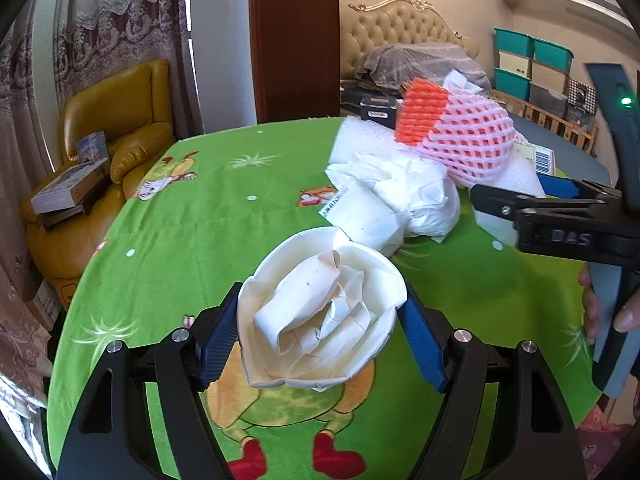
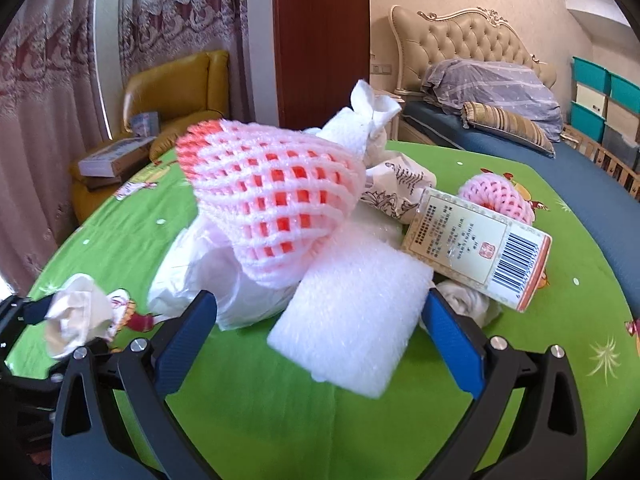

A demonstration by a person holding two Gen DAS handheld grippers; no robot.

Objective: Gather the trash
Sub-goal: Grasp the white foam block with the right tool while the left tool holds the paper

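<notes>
Across the green desk [image 1: 168, 240], our left gripper [image 1: 322, 340] pinches the crumpled paper cup [image 1: 320, 312], so we should close the spread right gripper [image 2: 320, 332] squarely around the foam block [image 2: 352, 320].

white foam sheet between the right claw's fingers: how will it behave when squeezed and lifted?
The foam sheet looks thick and airy, so probably very light and squashy under the right claw. It lies folded, so it may spring open. The pink net seems to rest on its far end and might tumble off.
</notes>
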